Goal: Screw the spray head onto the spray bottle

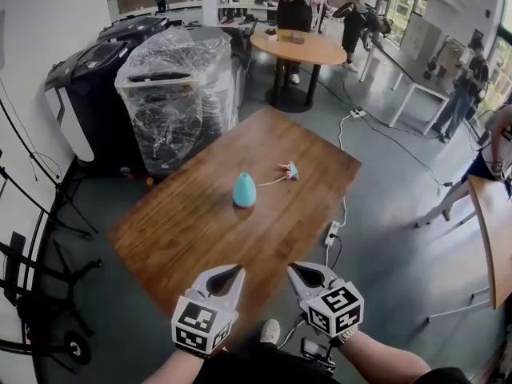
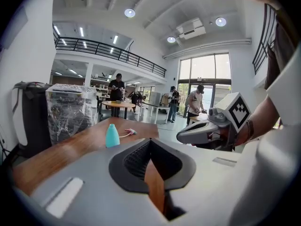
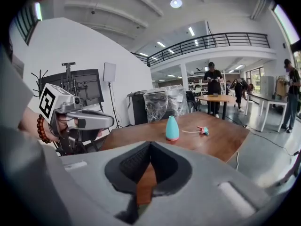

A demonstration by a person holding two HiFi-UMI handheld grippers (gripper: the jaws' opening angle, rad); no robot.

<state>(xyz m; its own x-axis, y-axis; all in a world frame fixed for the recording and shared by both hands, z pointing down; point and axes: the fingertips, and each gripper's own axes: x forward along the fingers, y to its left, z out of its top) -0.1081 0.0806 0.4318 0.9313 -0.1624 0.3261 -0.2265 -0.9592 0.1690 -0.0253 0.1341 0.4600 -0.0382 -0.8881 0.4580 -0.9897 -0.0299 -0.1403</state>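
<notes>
A teal spray bottle (image 1: pixel 245 190) without its head stands upright near the middle of the wooden table (image 1: pixel 200 230). The pink and teal spray head (image 1: pixel 290 170) with its thin tube lies on the table to the right of and beyond the bottle. Both show small in the gripper views: bottle (image 2: pixel 112 136) (image 3: pixel 172 128), spray head (image 2: pixel 132 132) (image 3: pixel 203 130). My left gripper (image 1: pixel 230 279) and right gripper (image 1: pixel 302 276) hover side by side over the table's near edge, well short of the bottle. Both are shut with nothing between the jaws.
A plastic-wrapped bin (image 1: pixel 178 94) and black printers (image 1: pixel 88 86) stand to the left beyond the table. A round table (image 1: pixel 298 48) with people around it is farther back. A power strip (image 1: pixel 332 233) and cable lie on the floor at the table's right.
</notes>
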